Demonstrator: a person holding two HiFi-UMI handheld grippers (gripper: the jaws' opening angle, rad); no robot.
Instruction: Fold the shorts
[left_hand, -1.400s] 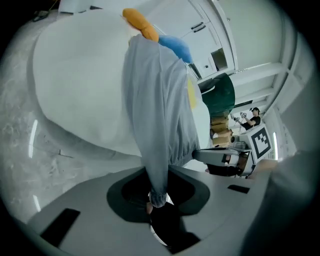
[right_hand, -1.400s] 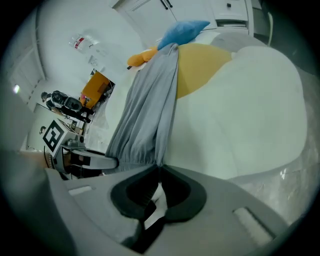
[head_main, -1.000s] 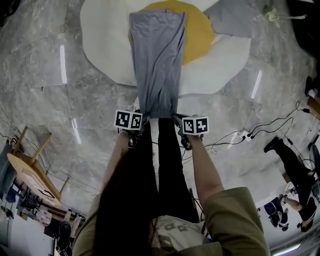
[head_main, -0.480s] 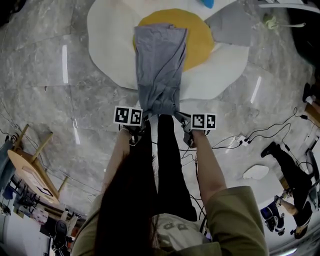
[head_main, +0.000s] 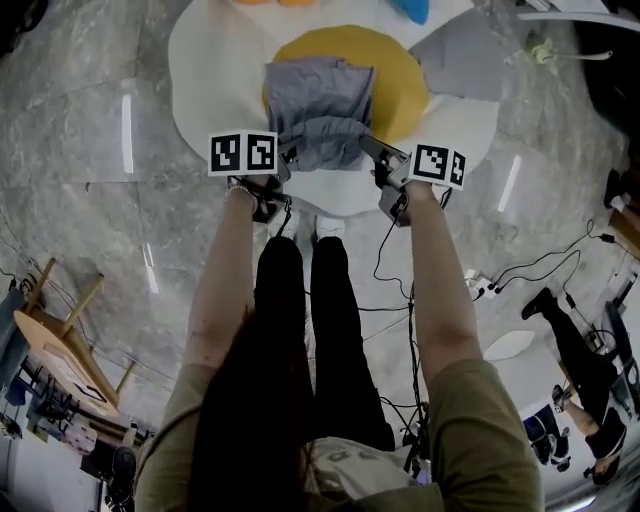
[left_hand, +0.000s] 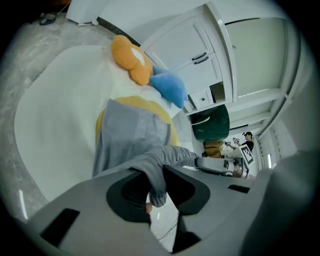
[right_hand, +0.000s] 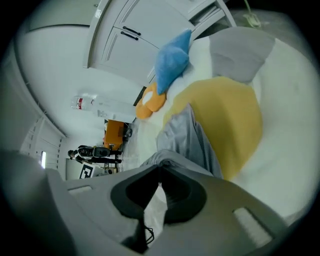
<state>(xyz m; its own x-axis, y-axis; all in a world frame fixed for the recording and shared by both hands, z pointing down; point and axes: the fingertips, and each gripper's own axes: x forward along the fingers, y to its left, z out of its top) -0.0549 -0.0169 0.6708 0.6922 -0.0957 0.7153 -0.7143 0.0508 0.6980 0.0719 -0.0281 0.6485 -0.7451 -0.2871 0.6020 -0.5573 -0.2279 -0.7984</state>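
Observation:
Grey shorts (head_main: 318, 100) lie on the yellow centre of a white egg-shaped rug (head_main: 215, 80). Their near end is lifted and doubled back over the rest. My left gripper (head_main: 288, 157) is shut on the left corner of that end, and grey cloth (left_hand: 156, 180) hangs pinched between its jaws. My right gripper (head_main: 370, 150) is shut on the right corner, with the fabric edge (right_hand: 165, 160) held at its jaw tips. In the left gripper view the right gripper (left_hand: 220, 164) shows across the stretched hem.
A blue cushion (head_main: 410, 8) and an orange one (head_main: 280, 2) lie at the rug's far edge, a grey cloth (head_main: 462, 55) at its right. Cables (head_main: 500, 270) run over the marble floor. A wooden chair (head_main: 55, 340) stands left, a person (head_main: 585, 340) right.
Both grippers have swung away from my legs and out over the rug, carrying the shorts' near end with them. The long flat shorts are now doubled over on the yolk.

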